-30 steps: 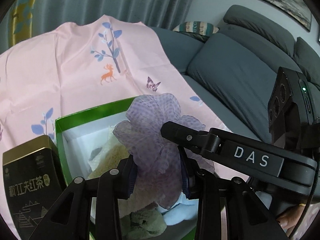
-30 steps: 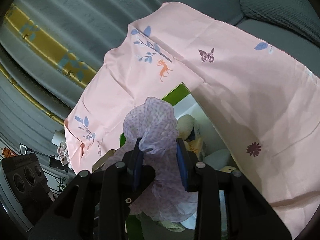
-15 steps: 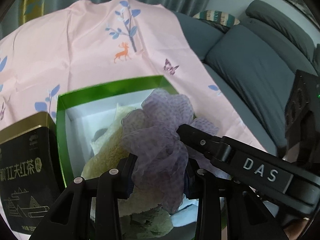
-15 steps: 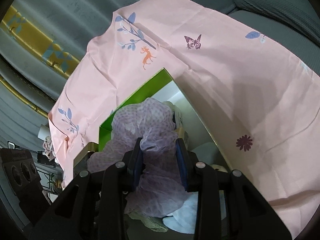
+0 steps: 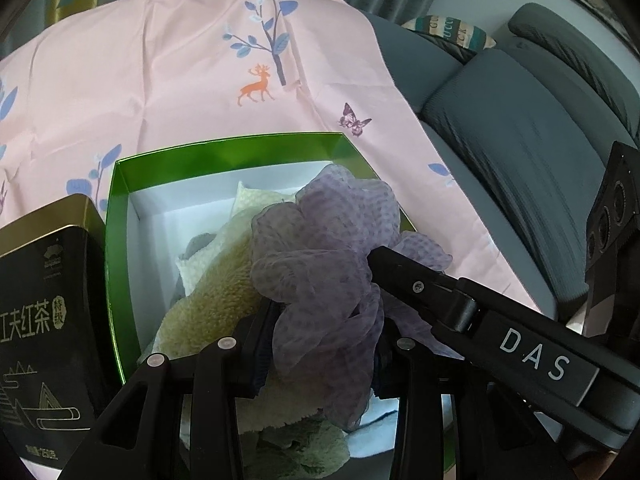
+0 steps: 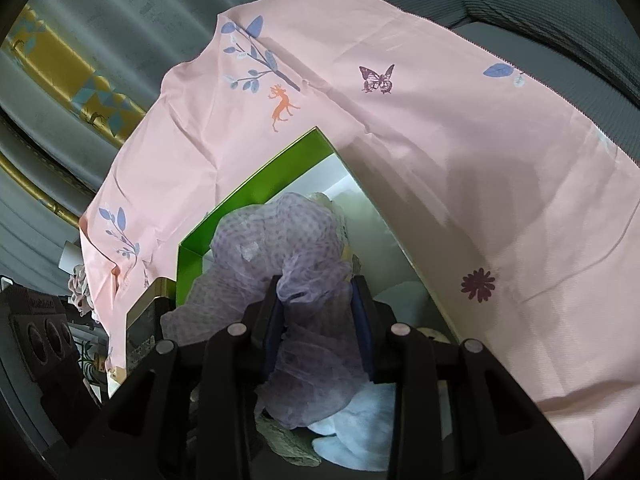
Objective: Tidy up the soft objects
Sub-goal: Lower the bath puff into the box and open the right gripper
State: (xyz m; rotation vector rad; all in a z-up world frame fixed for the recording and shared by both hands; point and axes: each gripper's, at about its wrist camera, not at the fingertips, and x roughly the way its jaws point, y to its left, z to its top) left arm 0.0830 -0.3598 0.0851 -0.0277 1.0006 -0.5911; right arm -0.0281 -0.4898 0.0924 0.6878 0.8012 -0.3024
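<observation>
A lilac dotted mesh scarf (image 5: pixel 328 248) is bunched between both grippers, just above an open green box (image 5: pixel 224 160) with a white inside. My left gripper (image 5: pixel 320 340) is shut on the scarf's lower folds. My right gripper (image 6: pixel 318 312) is shut on the same scarf (image 6: pixel 280 240); its black arm marked DAS (image 5: pixel 520 344) crosses the left wrist view. In the box lie a cream fleece cloth (image 5: pixel 216 280), a grey-green cloth (image 5: pixel 304 452) and a pale blue cloth (image 6: pixel 360 432).
The box sits on a pink printed sheet (image 5: pixel 160 80) spread over a grey sofa (image 5: pixel 520 140). A black and gold tea tin (image 5: pixel 44 328) stands at the box's left side. Curtains hang behind the sofa. A striped cushion (image 5: pixel 452 32) lies at the back.
Both grippers have carried the scarf forward and down towards the box. More of the box's inside and far wall shows now. The grip on the scarf is unchanged.
</observation>
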